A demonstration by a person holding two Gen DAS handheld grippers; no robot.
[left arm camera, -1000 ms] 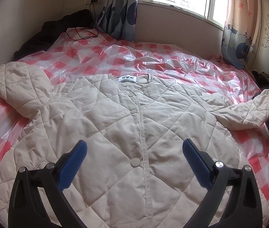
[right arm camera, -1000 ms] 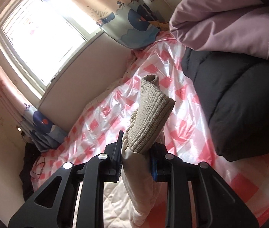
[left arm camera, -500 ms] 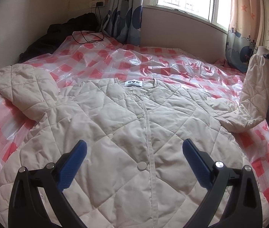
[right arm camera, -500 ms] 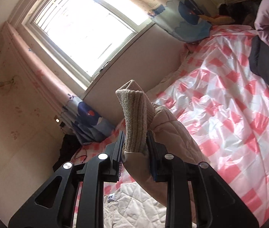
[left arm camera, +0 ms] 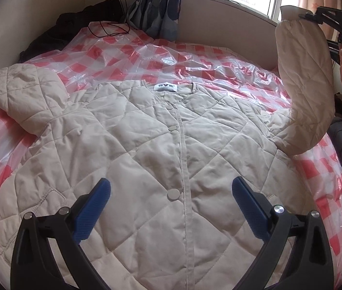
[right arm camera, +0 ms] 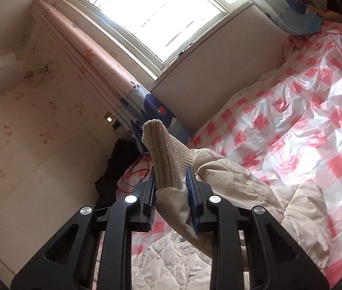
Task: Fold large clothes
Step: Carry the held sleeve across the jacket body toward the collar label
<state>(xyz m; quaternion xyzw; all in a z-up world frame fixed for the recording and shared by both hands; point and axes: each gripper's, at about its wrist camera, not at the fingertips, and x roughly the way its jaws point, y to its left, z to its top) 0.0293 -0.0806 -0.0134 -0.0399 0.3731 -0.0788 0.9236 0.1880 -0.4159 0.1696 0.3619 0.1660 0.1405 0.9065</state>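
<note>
Right gripper (right arm camera: pixel 171 188) clamps knit cuff (right arm camera: pixel 165 154), sleeve (left arm camera: pixel 304 82) now hoisted higher beside jacket (left arm camera: pixel 146 157); inward fold begun. Left gripper (left arm camera: pixel 171 207) agape above hem.

The quilted jacket (left arm camera: pixel 161 149) runs off the bottom edge of the left wrist view, its hem unseen. Its label (left arm camera: pixel 165 88) is too small to read. The right gripper (right arm camera: pixel 171 188) hides where cuff (right arm camera: pixel 168 159) meets sleeve.
</note>
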